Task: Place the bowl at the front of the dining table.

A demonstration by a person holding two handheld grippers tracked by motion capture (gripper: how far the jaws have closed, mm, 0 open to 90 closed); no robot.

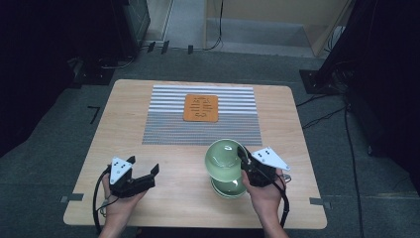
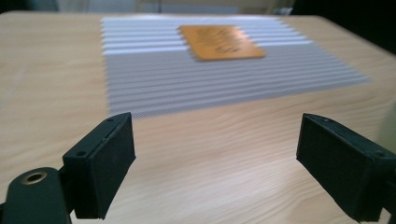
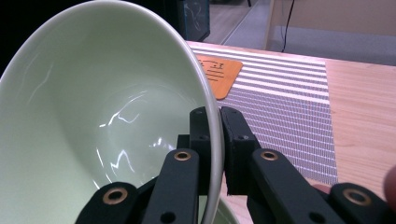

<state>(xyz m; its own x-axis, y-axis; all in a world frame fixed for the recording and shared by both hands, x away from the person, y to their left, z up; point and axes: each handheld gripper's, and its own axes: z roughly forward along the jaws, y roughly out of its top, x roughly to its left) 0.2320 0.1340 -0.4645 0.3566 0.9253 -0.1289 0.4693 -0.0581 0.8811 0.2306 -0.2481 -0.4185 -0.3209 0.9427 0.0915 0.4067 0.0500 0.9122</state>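
High view: wooden table (image 1: 173, 198) with a striped placemat (image 1: 202, 130) across its far half, and an orange coaster (image 1: 200, 107) sitting on the mat's far part, roughly on the table's midline. Near edge, right of centre: a pale green bowl (image 1: 225, 157) lifted and tilted, mouth turned up and toward the left, above a second green bowl (image 1: 229, 189) that rests on the table directly beneath it. Whether the two touch cannot be told.

The right gripper (image 1: 246, 158) has the upper bowl by its right-hand rim. In the right gripper view the jaws stand narrow, one inside the wall and one outside, with the thin rim (image 3: 214, 121) pinched between them; the bowl's hollow (image 3: 107, 121) opens away to the left of the jaws. The lower bowl's edge (image 3: 224, 212) peeks out just under them.

The left gripper (image 1: 144, 173) hovers low over bare wood at the near left, well apart from both bowls, jaws spread wide and holding nothing (image 2: 215, 154).

Key relation: coaster and mat lie ahead of the held bowl and slightly left, so the likely carry is forward, away from the person. Right hand (image 1: 265, 191) is the nearer one and already loaded; the single-point rim grip leaves the bowl hanging off to one side, so it may swing.
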